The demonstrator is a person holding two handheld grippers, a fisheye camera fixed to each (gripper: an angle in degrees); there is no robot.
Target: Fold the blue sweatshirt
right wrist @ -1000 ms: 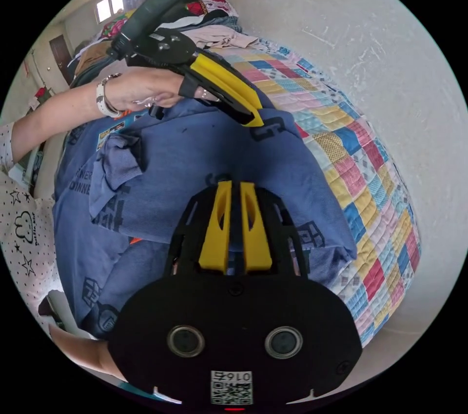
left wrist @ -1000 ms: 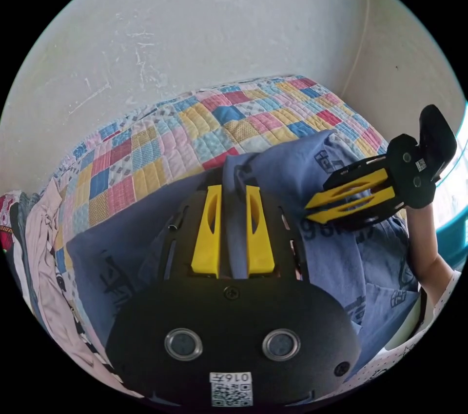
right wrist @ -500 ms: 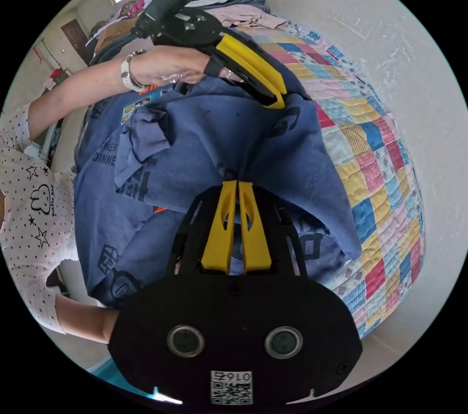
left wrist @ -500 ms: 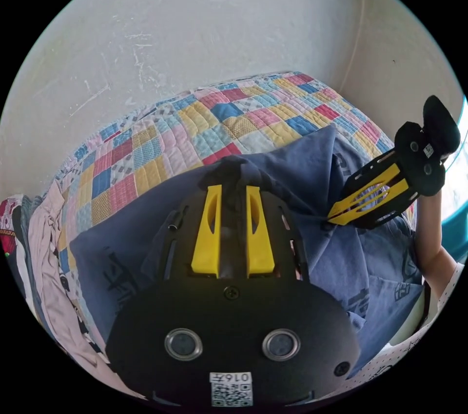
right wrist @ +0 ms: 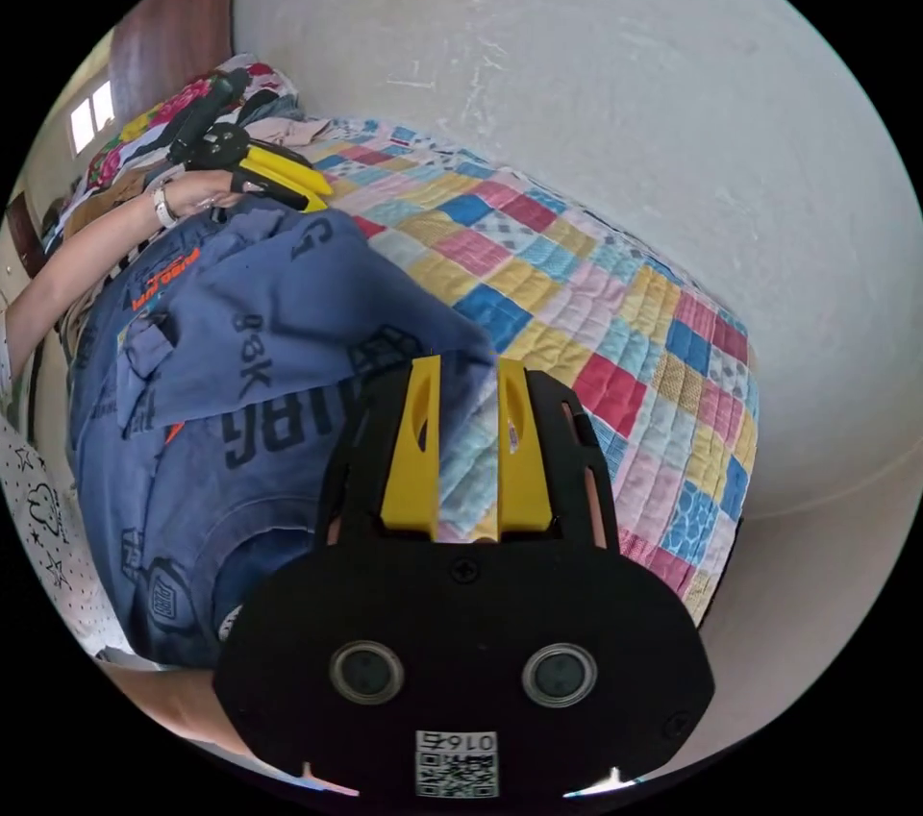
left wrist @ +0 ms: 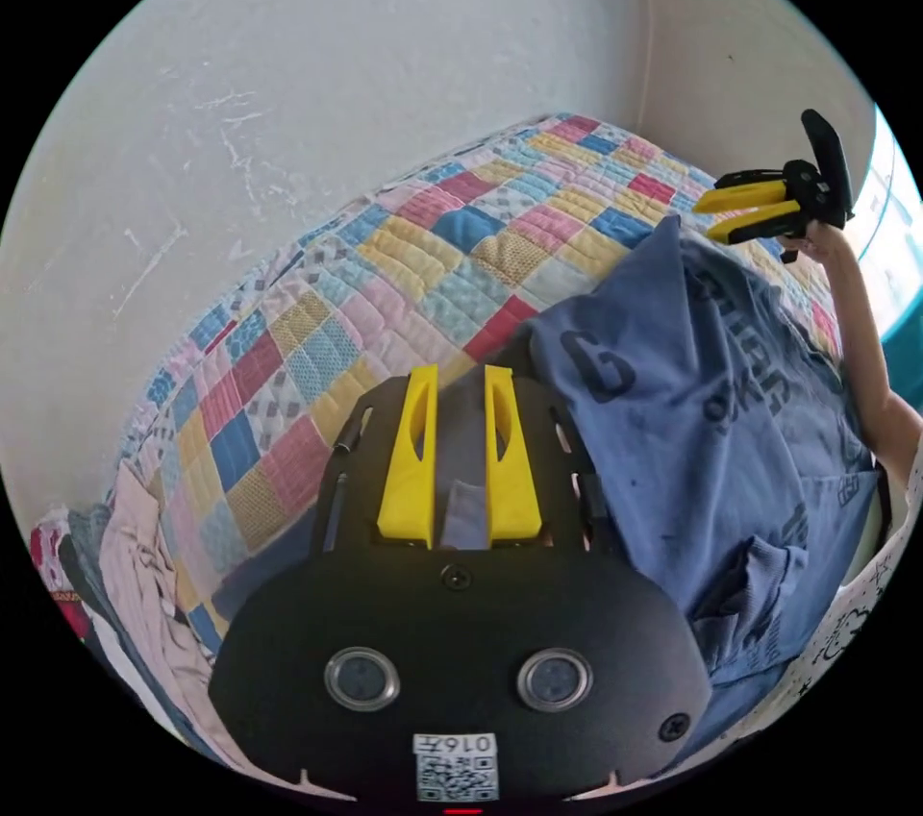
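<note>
The blue sweatshirt with dark lettering lies spread on the patchwork quilt, one sleeve folded across its body. My left gripper sits at one corner of it, and blue fabric fills the gap between its jaws. In the right gripper view, that left gripper rests at the far corner of the sweatshirt. My right gripper stands open over the quilt, just past the sweatshirt's near corner, with nothing between its jaws. The left gripper view shows the right gripper open above the opposite corner.
A grey plaster wall runs along the bed's far side. A pile of other clothes lies at one end of the bed, seen too as clothes behind the left hand. The person's arm reaches over the sweatshirt.
The two grippers have moved apart and the sweatshirt's folded edge now lies flat on the quilt. My right gripper has let go of the fabric and opened.
</note>
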